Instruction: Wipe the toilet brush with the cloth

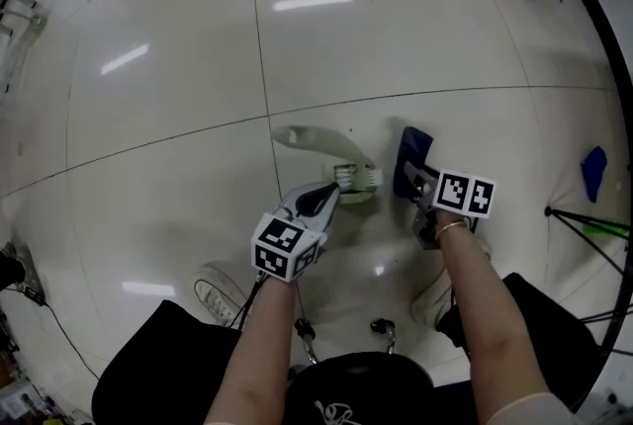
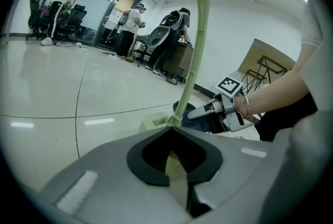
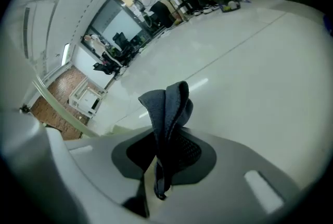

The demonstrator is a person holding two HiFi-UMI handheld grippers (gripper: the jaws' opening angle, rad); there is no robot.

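Left gripper [image 2: 174, 147] clamped on the pale-green toilet brush [image 2: 200, 35], its slim handle arcing up from the jaws. Right gripper [image 3: 161, 163] close alongside, pinching a crumpled dark-blue cloth [image 3: 169, 108] near the brush. Below, glossy white floor tiles [image 1: 168, 67], thin dark seams, ceiling lights mirrored — far back, office chairs [image 2: 35, 9] and standing people [image 2: 134, 25].

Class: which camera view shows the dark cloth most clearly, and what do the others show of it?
The right gripper view: the cloth fills the middle, folded and pinched in the right gripper. The head view shows only a small blue patch, and the left gripper view a dark sliver.
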